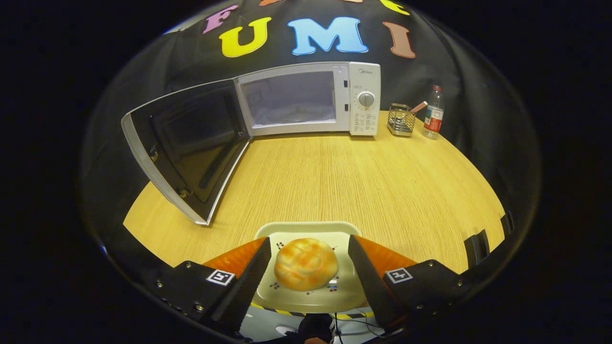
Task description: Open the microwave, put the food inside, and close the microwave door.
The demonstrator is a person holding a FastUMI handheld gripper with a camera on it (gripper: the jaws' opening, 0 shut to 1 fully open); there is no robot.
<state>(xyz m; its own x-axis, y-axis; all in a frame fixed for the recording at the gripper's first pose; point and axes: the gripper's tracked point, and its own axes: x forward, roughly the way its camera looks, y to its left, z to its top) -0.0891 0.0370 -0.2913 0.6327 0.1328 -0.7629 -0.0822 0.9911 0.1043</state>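
The white microwave (306, 98) stands at the back of the wooden table (363, 181), and its door (189, 143) is swung wide open to the left. Its cavity looks empty. A golden bun (306, 263) lies on a small white plate (306, 229) at the table's front edge. My gripper (308, 246) is open, with one finger on each side of the bun and a small gap to it on both sides. The fingers overlap the plate's side rims, so those rims are hidden.
To the right of the microwave stand a wire holder (400, 119) with a utensil in it and a clear plastic bottle (433, 114). Bare tabletop stretches between the plate and the microwave. The open door juts forward over the table's left part.
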